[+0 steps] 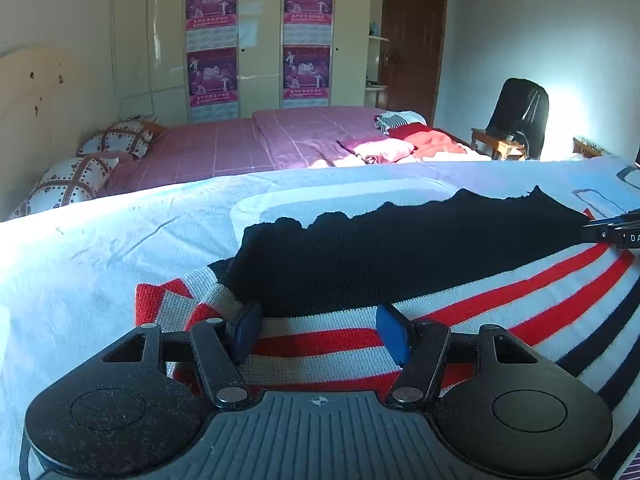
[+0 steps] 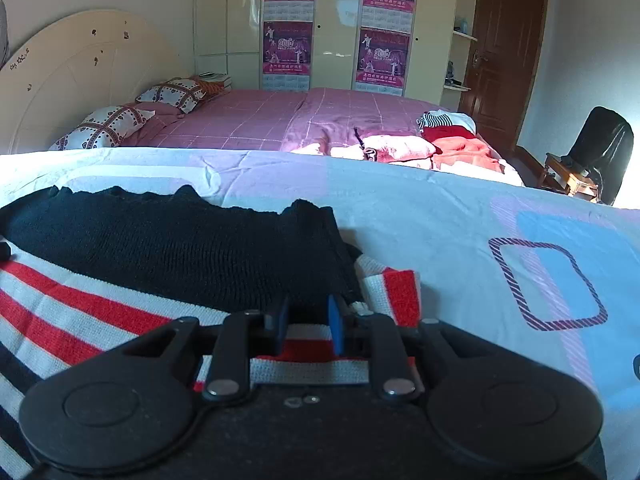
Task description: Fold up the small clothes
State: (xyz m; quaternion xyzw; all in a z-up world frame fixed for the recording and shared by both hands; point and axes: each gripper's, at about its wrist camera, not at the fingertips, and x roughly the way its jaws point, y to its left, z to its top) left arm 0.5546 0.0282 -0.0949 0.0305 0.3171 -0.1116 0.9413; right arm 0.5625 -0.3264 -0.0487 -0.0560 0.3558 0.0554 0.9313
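The striped knit sweater (image 1: pixel 460 304) is lying spread on the pale patterned sheet (image 1: pixel 100 248) of the near bed, its black band (image 1: pixel 400 256) folded over toward twelve o'clock and its red, white and navy stripes running toward the cameras. The left gripper (image 1: pixel 320 330) is hovering just over the stripes with its blue pads (image 1: pixel 390 334) standing wide apart and nothing between them, so it is released. The right gripper (image 2: pixel 308 322) is sitting near the garment's corner at one o'clock, its pads (image 2: pixel 334 322) drawn close together with a narrow gap; whether they are pinching cloth I cannot tell, since the knit seems to be passing beneath rather than between them. Judging from this, a fold is being set up or smoothed. To do it well, each gripper should be taking only the top layer at matching points along the near edge, lifting evenly and carrying the edge toward twelve o'clock so the stripes are staying parallel. Uneven pulls would be skewing the loose knit. The pile of clothes (image 2: pixel 420 144) on the far pink bed (image 2: pixel 260 120) is waiting well apart.
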